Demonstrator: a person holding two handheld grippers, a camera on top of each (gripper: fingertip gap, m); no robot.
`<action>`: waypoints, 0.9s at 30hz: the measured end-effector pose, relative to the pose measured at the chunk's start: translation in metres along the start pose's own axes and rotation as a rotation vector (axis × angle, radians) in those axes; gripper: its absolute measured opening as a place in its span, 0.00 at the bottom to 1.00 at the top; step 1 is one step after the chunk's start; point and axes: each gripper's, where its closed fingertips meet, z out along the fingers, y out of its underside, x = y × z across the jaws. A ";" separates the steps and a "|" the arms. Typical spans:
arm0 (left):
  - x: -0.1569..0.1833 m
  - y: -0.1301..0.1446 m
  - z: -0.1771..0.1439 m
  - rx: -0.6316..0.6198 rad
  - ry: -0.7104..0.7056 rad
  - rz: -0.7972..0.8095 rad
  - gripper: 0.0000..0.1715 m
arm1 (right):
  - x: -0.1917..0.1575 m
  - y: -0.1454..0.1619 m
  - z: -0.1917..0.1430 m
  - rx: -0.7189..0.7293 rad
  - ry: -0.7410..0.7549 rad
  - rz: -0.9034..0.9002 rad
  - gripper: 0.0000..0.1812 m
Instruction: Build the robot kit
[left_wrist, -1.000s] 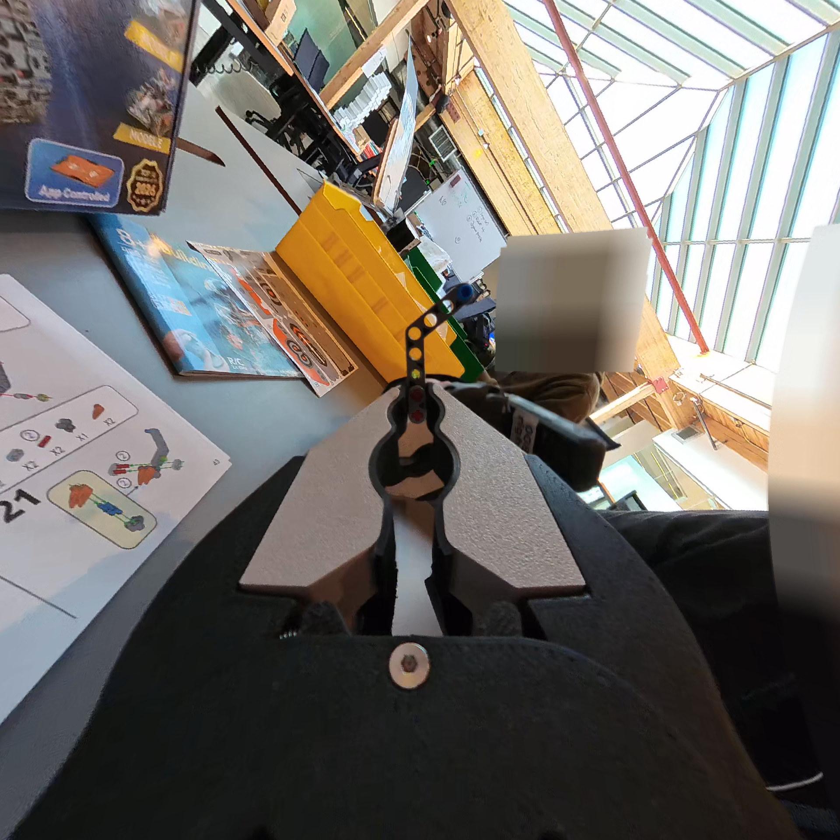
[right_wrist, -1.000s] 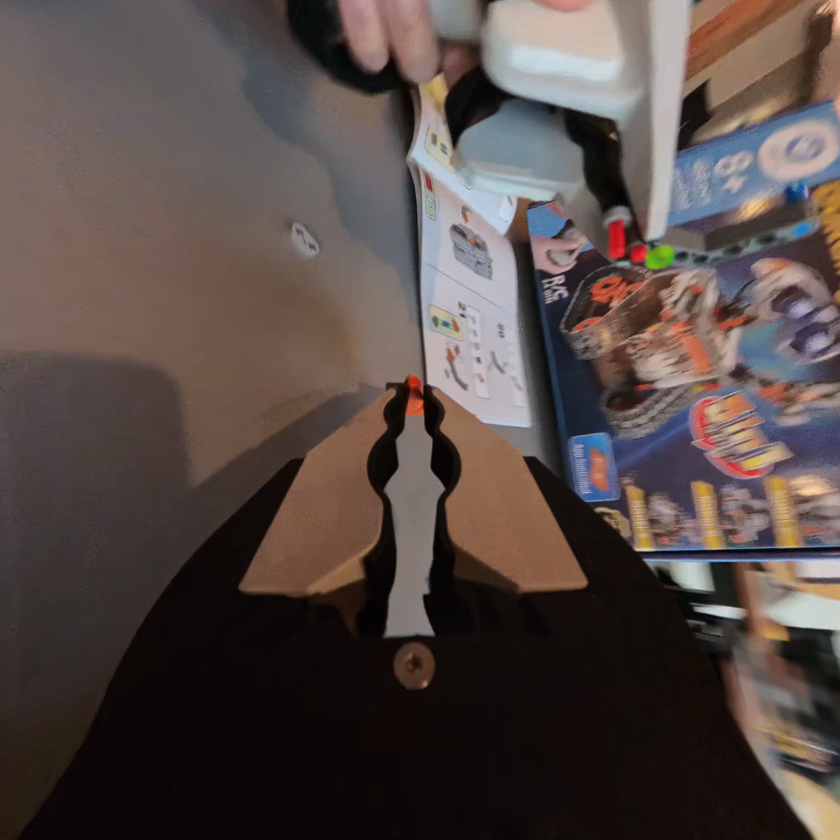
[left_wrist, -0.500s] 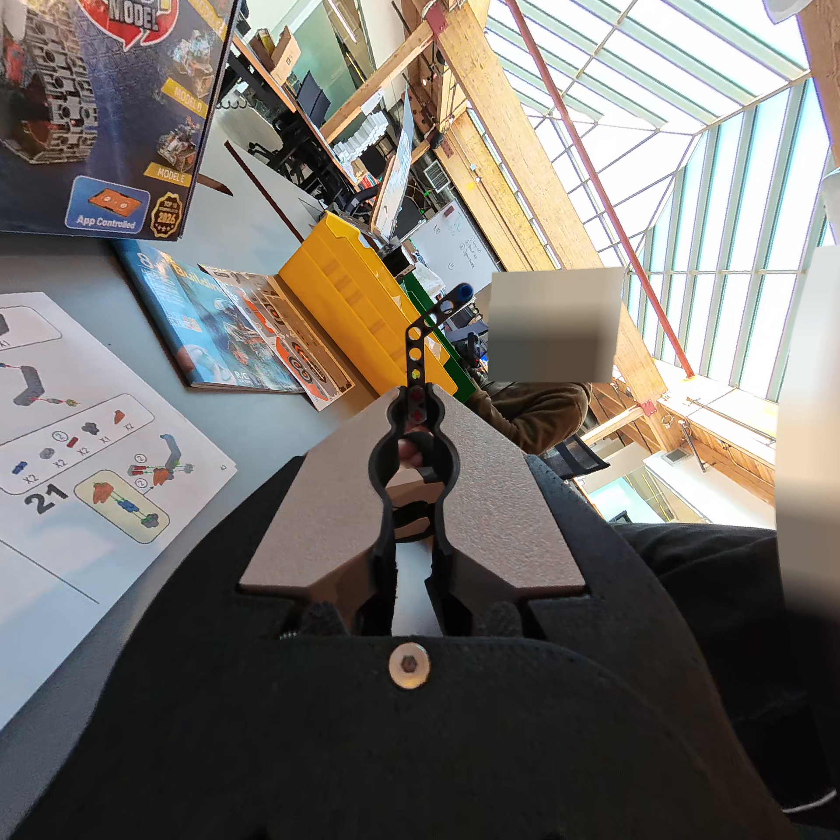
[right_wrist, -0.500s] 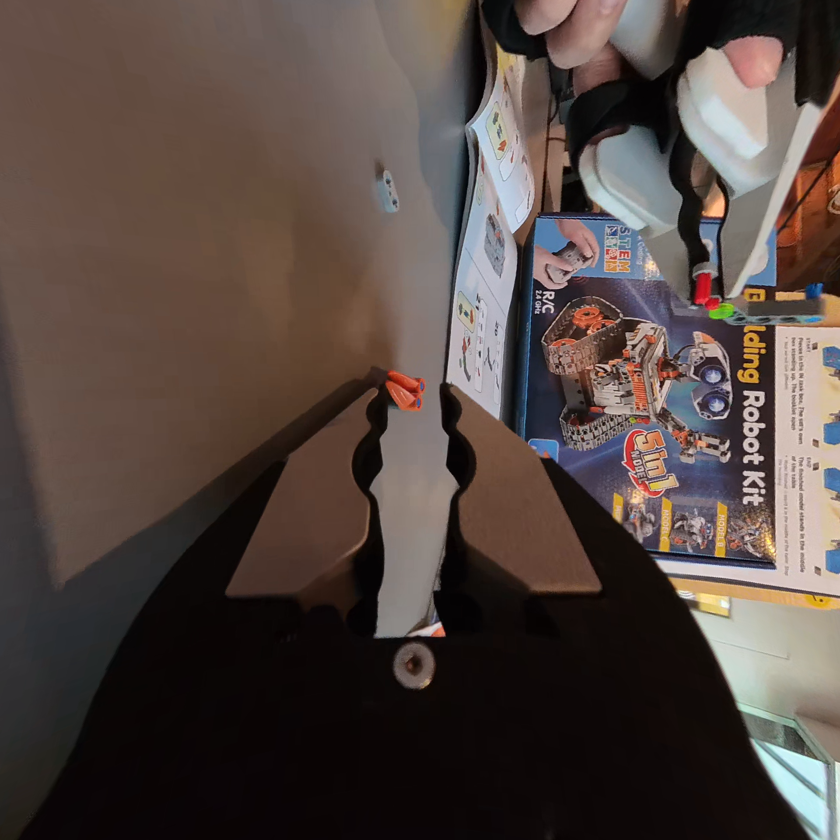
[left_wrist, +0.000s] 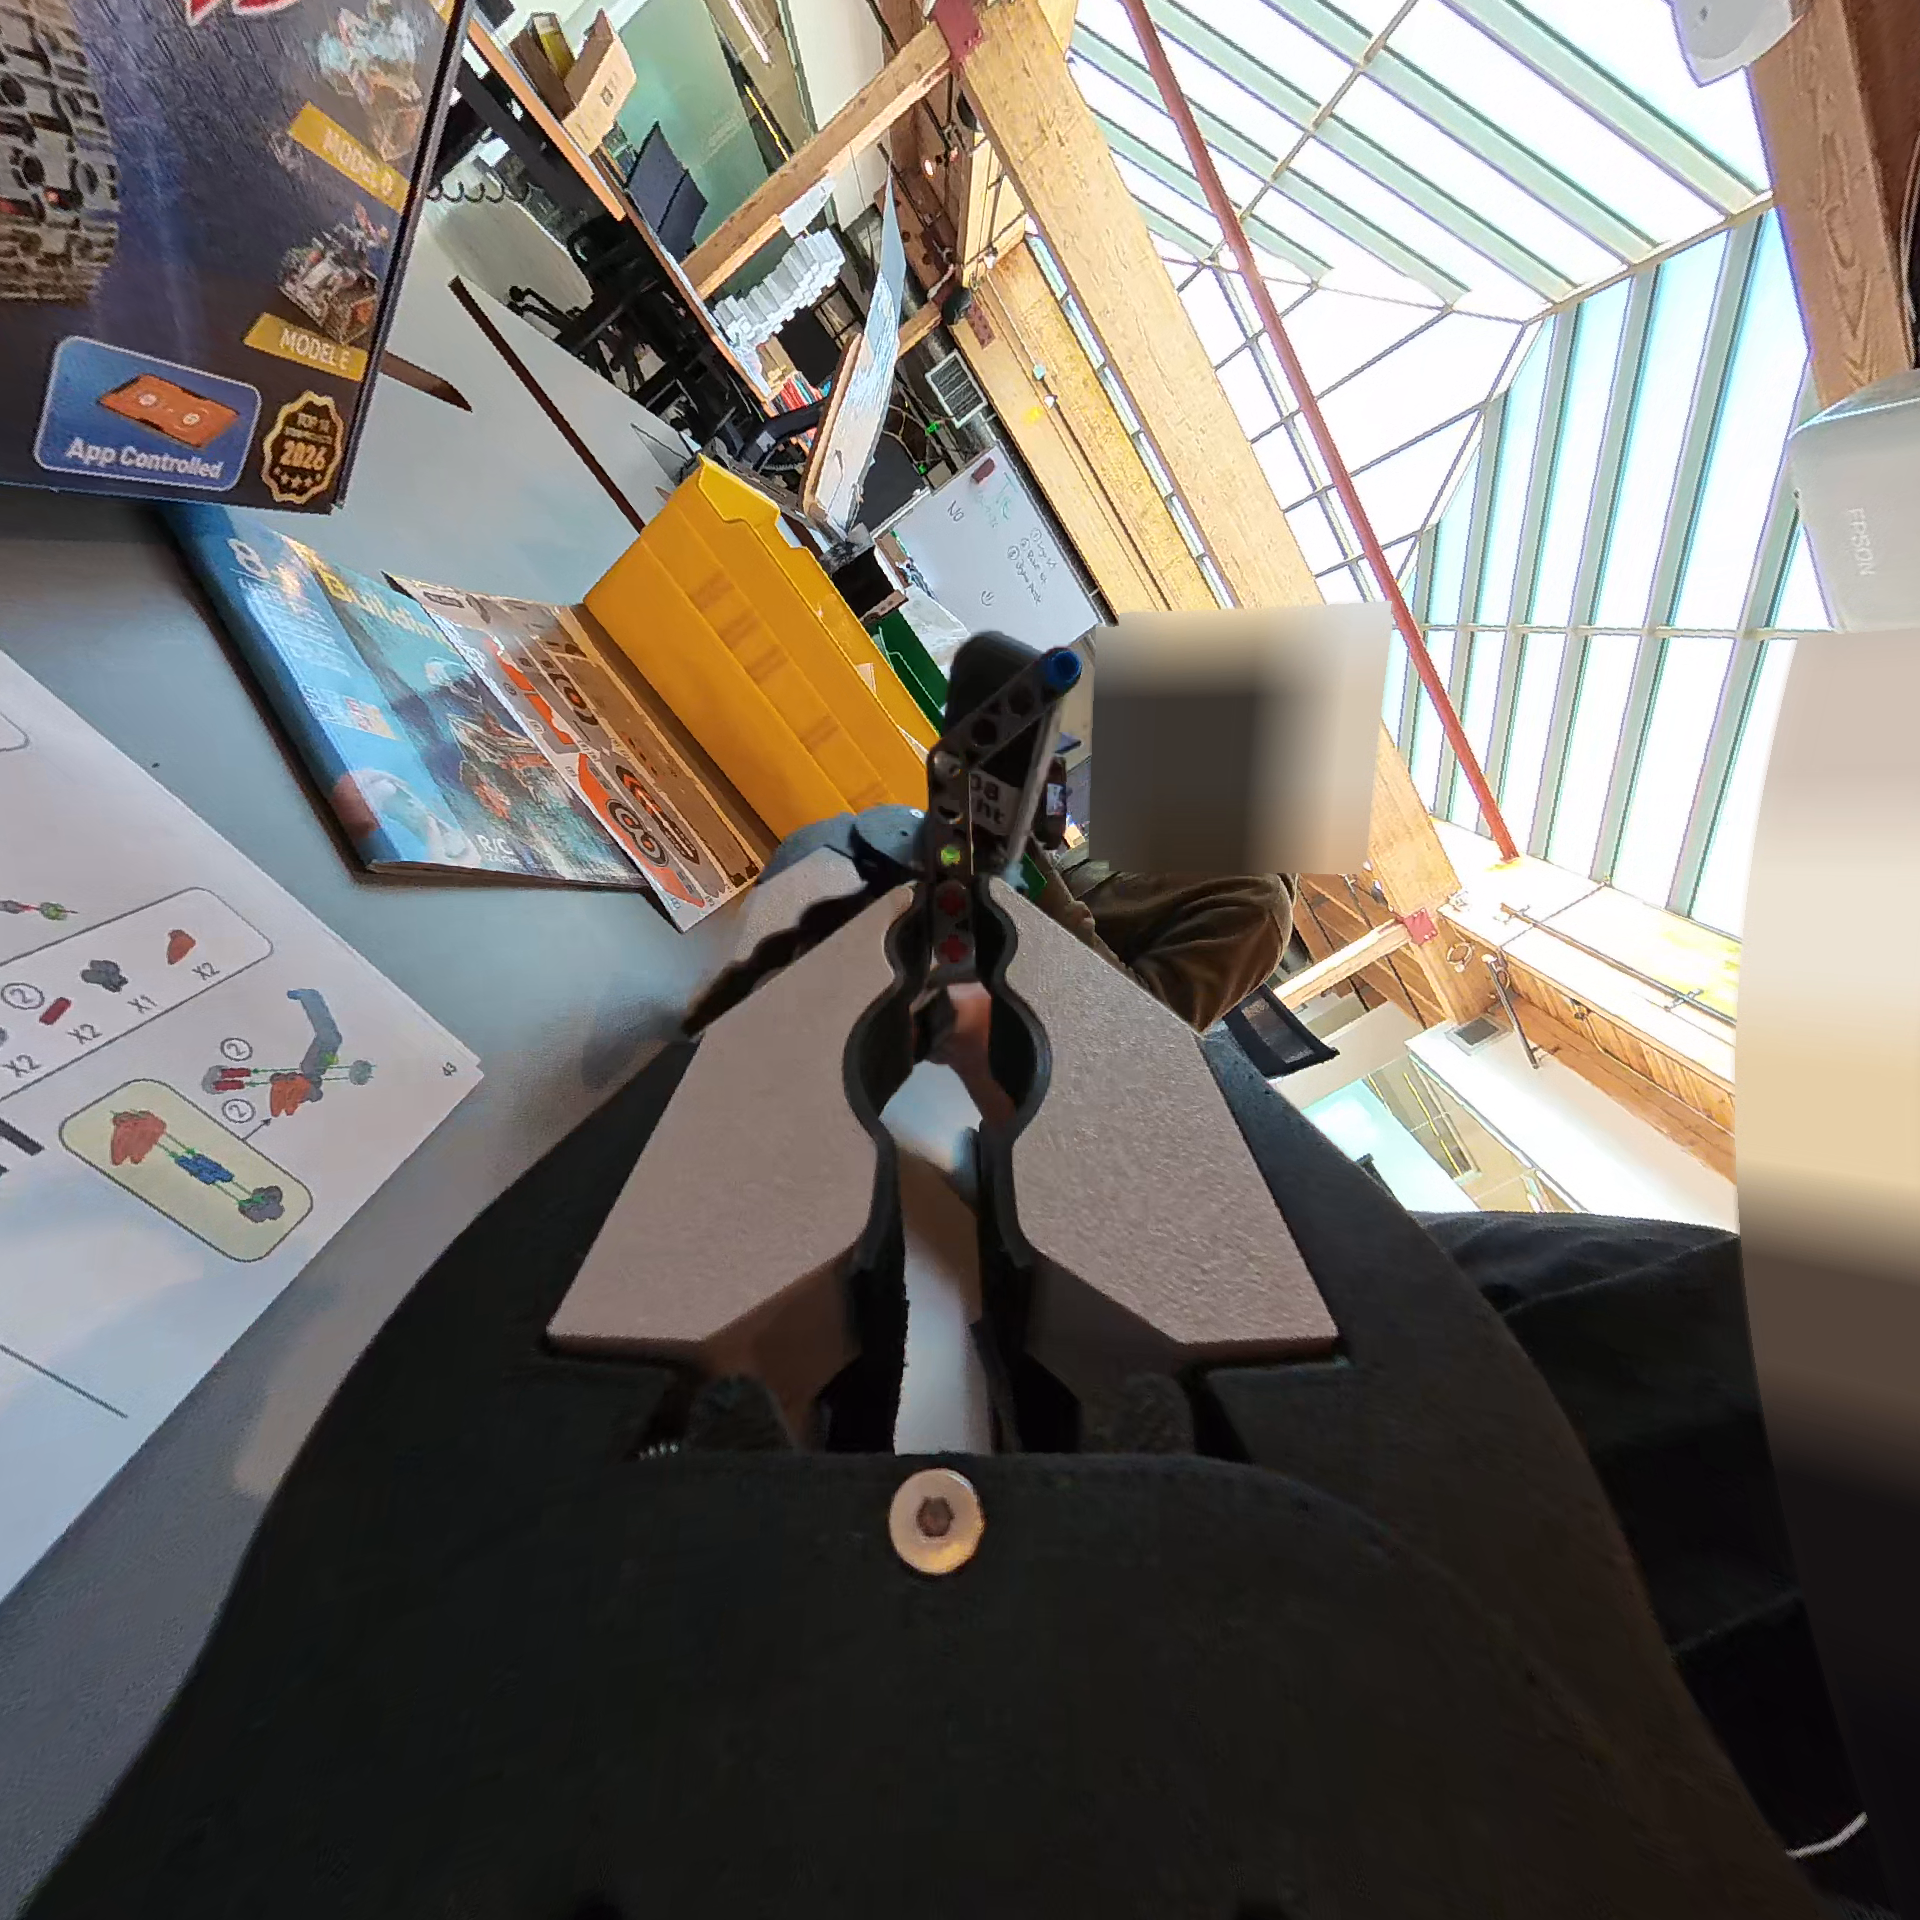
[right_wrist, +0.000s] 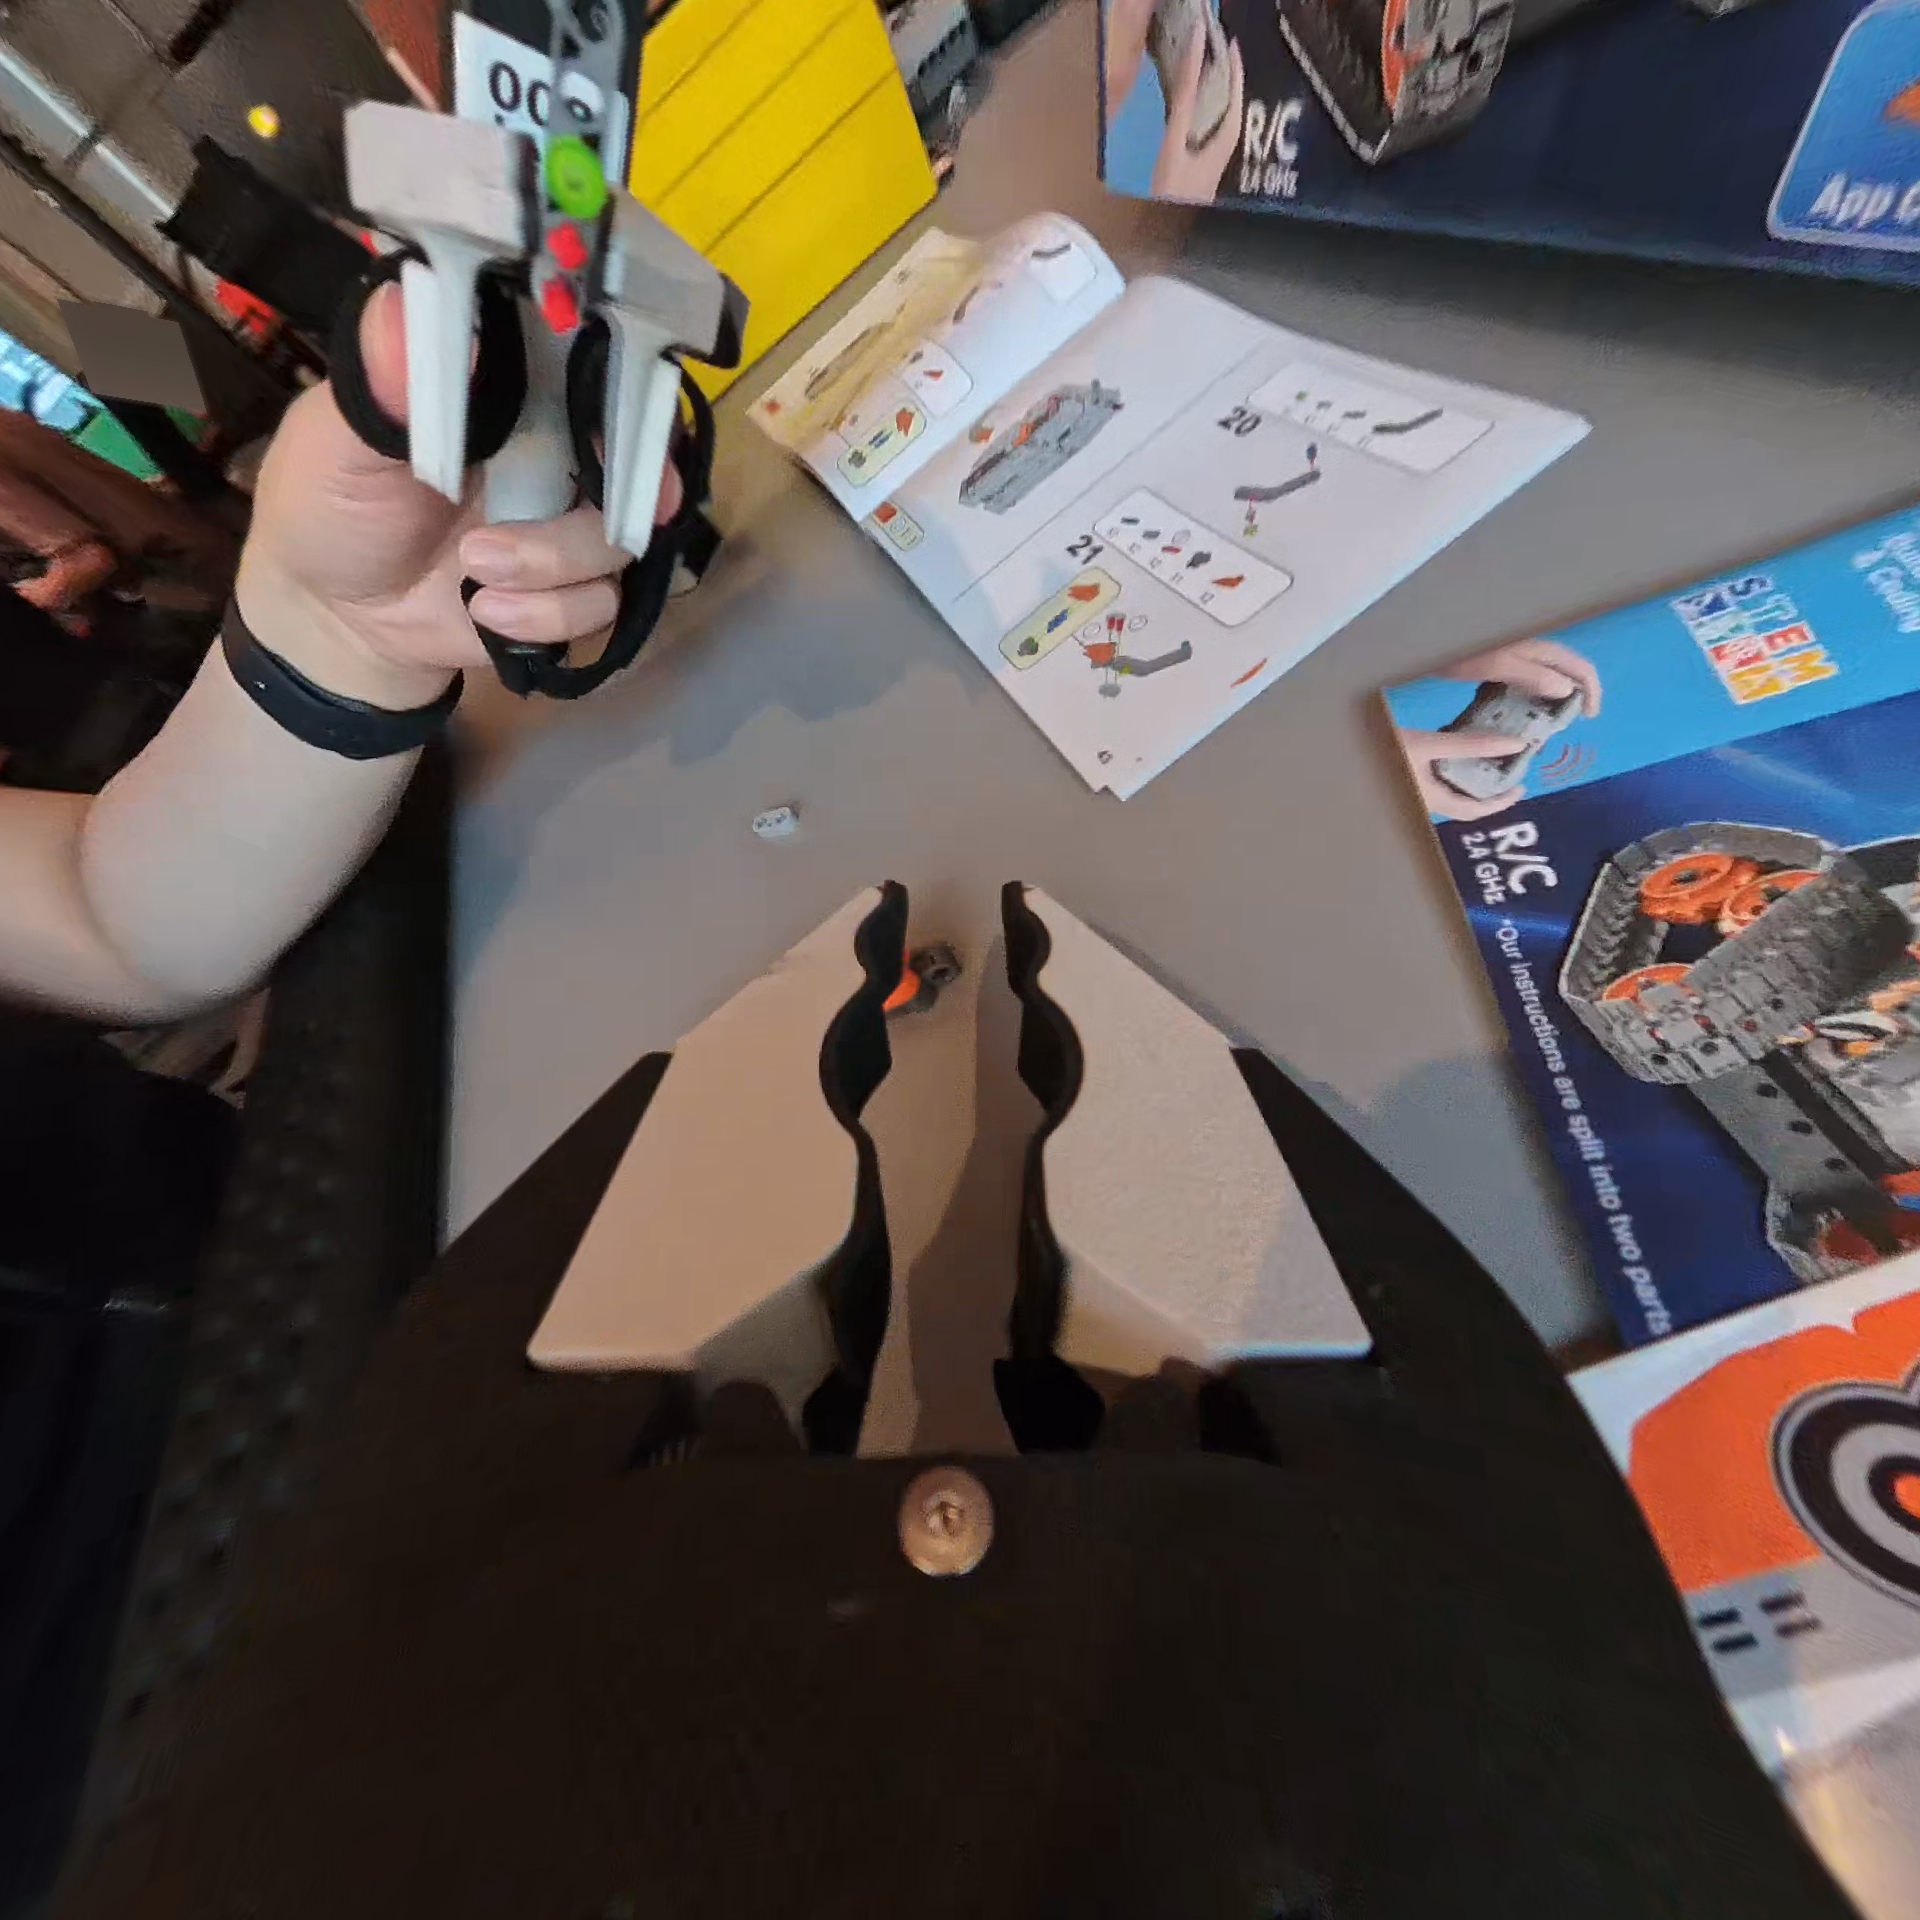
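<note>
Grey table (right_wrist: 623, 883), left hand-held gripper (left_wrist: 951, 914) clamping beam (left_wrist: 966, 790)

right gripper (right_wrist: 951, 899) jaws apart, orange piece (right_wrist: 912, 980) between — table (right_wrist: 727, 935)

Open workshop loft, timber beams (left_wrist: 1132, 301), skylight glazing (left_wrist: 1455, 208), whiteboard (left_wrist: 997, 561), yellow parts bins (left_wrist: 748, 665), grey worktable (right_wrist: 1143, 862)

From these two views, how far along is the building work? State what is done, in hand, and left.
Done: the dark angled beam already carries red, green and blue pins. In hand: the left gripper clamps that beam. Left: the orange piece lies loose on the table between the open right gripper jaws.
</note>
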 end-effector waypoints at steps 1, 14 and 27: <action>0.000 0.001 0.000 -0.003 -0.001 -0.001 0.03 | 0.002 0.003 0.002 -0.028 -0.013 0.009 0.11; -0.003 0.003 0.001 -0.015 -0.001 -0.015 0.03 | -0.013 0.028 0.021 -0.193 -0.065 -0.035 0.13; -0.004 0.005 0.002 -0.024 -0.001 -0.018 0.03 | -0.021 0.038 0.020 -0.223 -0.038 -0.192 0.13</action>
